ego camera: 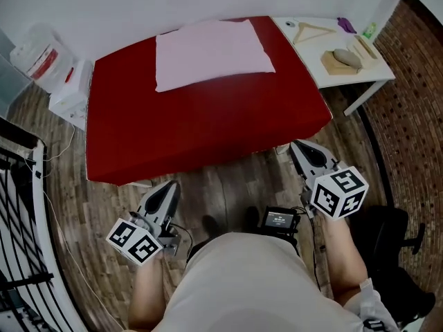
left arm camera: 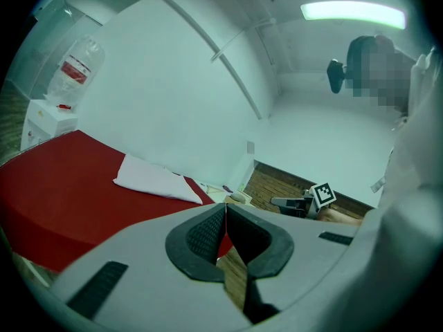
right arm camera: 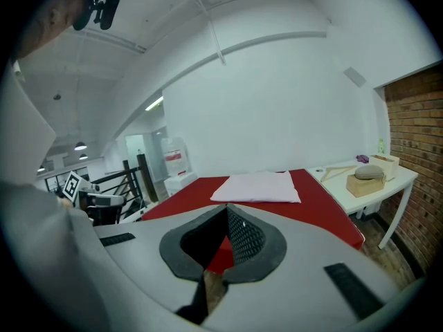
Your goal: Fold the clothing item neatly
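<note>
A pale pink clothing item lies folded into a flat rectangle on the far part of the red table; it also shows as a pale slab in the left gripper view and beyond the jaws in the right gripper view. Both grippers hang in front of the table, over the wooden floor, well clear of the cloth. My left gripper is shut and empty, its tips touching. My right gripper is shut with nothing between its fingers.
A white side table at the right carries a wooden hanger, a box with a grey object and small bottles. A water dispenser stands at the far left, and a black railing runs along the near left.
</note>
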A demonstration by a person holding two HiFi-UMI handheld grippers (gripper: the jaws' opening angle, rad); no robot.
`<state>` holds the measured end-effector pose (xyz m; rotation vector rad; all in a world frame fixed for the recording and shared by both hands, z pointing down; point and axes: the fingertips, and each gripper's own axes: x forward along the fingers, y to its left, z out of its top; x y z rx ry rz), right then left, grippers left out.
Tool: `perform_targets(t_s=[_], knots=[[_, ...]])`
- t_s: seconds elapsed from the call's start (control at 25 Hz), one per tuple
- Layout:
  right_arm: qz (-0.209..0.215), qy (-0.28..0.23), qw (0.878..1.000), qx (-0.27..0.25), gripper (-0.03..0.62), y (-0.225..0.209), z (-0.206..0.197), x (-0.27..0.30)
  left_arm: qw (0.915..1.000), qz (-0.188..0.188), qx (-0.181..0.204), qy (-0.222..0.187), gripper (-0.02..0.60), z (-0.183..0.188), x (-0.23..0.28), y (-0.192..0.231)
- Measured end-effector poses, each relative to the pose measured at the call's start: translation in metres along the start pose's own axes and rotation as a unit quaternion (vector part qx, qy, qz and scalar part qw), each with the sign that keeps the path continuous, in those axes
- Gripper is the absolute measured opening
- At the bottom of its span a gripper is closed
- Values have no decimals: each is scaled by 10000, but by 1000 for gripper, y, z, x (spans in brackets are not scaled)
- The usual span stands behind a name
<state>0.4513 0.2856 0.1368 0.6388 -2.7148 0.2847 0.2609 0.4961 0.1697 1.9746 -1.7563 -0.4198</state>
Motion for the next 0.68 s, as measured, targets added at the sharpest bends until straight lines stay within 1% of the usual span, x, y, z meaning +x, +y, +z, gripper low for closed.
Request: perform_targets(t_s=[0.12, 0.44, 0.68], knots=[[-36, -23, 10000, -3, 12, -3, 2, 0, 10000, -28, 17, 19, 5, 0, 3, -4], [-202, -11, 9997, 98, 12, -13, -8, -9, 9995, -150, 11, 260, 5, -13, 13, -9], [-271, -32, 9995, 130, 12, -23, -7, -9, 9990, -220, 28, 380, 5, -15, 23, -9]])
